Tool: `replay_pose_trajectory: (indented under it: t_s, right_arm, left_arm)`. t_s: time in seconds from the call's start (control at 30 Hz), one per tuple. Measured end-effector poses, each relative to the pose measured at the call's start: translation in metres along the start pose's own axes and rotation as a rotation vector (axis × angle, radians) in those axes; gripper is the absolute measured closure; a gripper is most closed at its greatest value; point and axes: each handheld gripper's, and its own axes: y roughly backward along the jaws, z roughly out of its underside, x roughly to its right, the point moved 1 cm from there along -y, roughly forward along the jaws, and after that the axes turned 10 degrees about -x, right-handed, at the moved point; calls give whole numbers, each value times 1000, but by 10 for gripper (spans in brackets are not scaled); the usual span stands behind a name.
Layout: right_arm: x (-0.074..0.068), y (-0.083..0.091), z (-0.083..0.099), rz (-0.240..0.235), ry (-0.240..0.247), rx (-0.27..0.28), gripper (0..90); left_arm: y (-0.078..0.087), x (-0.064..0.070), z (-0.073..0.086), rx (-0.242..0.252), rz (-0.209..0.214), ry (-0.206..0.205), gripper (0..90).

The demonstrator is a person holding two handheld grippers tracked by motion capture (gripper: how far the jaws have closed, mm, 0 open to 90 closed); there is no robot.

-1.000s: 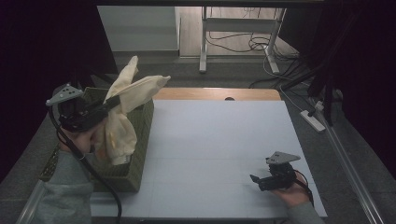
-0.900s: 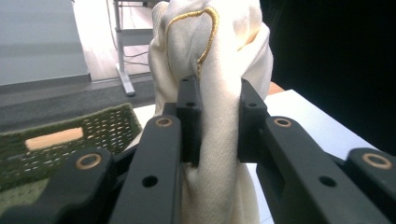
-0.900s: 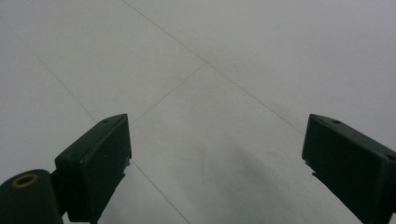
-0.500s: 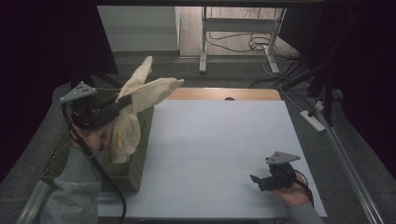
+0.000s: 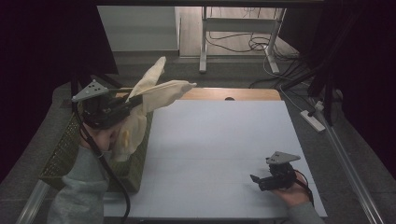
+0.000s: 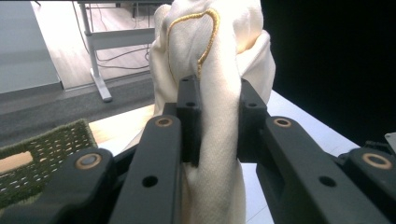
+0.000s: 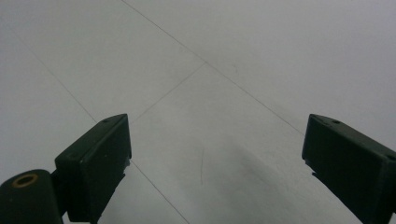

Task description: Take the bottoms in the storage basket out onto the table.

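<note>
the left gripper pinches the cream fabric garment with yellow stitching above the green woven basket; its long part hangs below the jaws. the white table lies to its right, where the right gripper rests spread and empty, well apart.

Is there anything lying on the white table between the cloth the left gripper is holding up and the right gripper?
Nothing visible does. The left gripper is shut on the cream cloth, lifted above the green basket. The white table between it and the open right gripper is bare.
</note>
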Motion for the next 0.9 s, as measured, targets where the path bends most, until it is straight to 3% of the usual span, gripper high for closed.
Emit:
replay_pose_trajectory:
  t_s: [0.3, 0.57, 0.9]
  right_arm:
    - [0, 0, 0, 0, 1, 0, 85]
    - [0, 0, 0, 1, 1, 0, 85]
    - [0, 0, 0, 1, 1, 0, 85]
  left_arm:
    - [5, 7, -5, 30, 22, -8, 753]
    - [-4, 16, -7, 22, 51, -20, 753]
    - [-8, 35, -21, 41, 84, -65, 753]
